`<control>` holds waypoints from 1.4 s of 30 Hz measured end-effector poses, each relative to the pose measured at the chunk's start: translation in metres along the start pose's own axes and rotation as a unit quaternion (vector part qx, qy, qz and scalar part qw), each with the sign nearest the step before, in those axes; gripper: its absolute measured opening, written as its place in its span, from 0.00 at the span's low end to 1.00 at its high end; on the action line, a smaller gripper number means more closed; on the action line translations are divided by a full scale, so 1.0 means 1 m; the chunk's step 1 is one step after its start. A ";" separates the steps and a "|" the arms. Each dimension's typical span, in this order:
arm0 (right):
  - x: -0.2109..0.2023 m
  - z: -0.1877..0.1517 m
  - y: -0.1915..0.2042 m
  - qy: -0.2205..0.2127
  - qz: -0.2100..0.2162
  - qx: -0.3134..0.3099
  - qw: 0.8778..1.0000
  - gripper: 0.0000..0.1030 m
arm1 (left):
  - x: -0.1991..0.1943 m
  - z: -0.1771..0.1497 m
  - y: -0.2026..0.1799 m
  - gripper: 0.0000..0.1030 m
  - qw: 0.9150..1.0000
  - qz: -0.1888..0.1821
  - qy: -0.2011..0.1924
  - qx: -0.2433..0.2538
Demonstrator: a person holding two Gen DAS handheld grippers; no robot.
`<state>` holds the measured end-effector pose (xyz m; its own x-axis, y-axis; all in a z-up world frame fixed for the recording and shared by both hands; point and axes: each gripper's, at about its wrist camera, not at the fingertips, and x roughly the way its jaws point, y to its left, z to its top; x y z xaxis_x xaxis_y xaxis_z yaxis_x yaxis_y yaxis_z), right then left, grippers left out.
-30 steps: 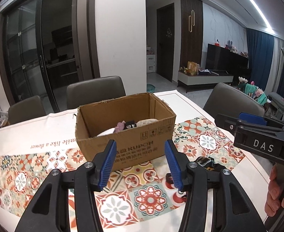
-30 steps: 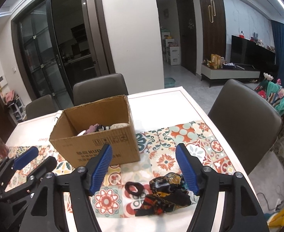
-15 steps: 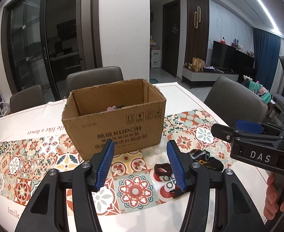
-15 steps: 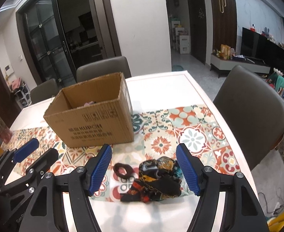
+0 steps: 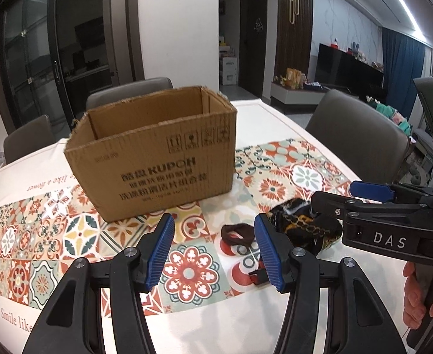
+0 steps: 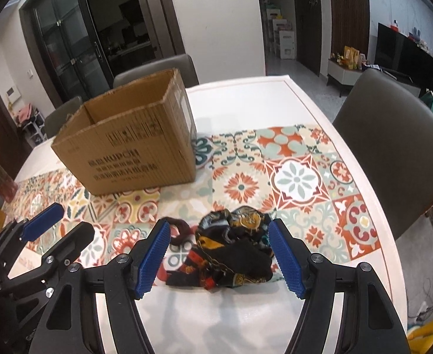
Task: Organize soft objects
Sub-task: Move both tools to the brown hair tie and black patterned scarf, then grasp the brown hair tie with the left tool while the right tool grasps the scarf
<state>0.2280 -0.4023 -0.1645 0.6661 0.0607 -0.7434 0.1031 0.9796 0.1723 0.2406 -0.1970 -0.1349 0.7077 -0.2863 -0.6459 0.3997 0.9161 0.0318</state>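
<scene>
An open cardboard box (image 5: 157,153) stands on the patterned tablecloth; it also shows in the right wrist view (image 6: 128,147). A crumpled black patterned scarf (image 6: 231,253) lies near the table's front edge, with a dark brown hair scrunchie (image 6: 182,230) to its left. My right gripper (image 6: 219,259) is open, low over the scarf, its fingers either side of it. My left gripper (image 5: 215,250) is open and empty; the scrunchie (image 5: 237,234) lies by its right finger and the scarf (image 5: 304,227) beyond. The right gripper (image 5: 346,197) shows from the side there.
Grey chairs stand around the table (image 6: 393,153) (image 5: 357,129). A glass vase (image 6: 1,177) stands at the far left. The table's right edge (image 6: 372,206) is close to the scarf.
Both grippers have moved down and closer to the table. The right gripper now straddles the scarf. The box contents have dropped out of sight behind its wall.
</scene>
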 end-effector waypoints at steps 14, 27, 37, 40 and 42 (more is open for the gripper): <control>0.035 -0.015 -0.015 0.037 -0.007 0.000 0.999 0.68 | 0.039 -0.019 -0.012 0.58 0.999 -0.015 0.040 0.018; 0.073 -0.021 -0.033 0.073 -0.002 0.014 0.997 0.68 | 0.077 -0.025 -0.020 0.58 0.997 -0.029 0.063 0.031; 0.092 -0.022 -0.039 0.082 0.000 0.018 0.996 0.68 | 0.110 -0.031 -0.022 0.58 0.995 -0.035 0.090 0.037; 0.095 -0.023 -0.039 0.081 0.004 0.020 0.996 0.68 | 0.119 -0.033 -0.023 0.58 0.994 -0.036 0.097 0.041; 0.096 -0.023 -0.039 0.080 0.004 0.018 0.997 0.68 | 0.125 -0.034 -0.025 0.58 0.993 -0.037 0.101 0.044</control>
<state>0.2713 -0.4298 -0.2577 0.5410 0.1020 -0.8348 0.1266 0.9714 0.2008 0.2988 -0.2459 -0.2423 0.5472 -0.2808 -0.7885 0.5020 0.8639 0.0407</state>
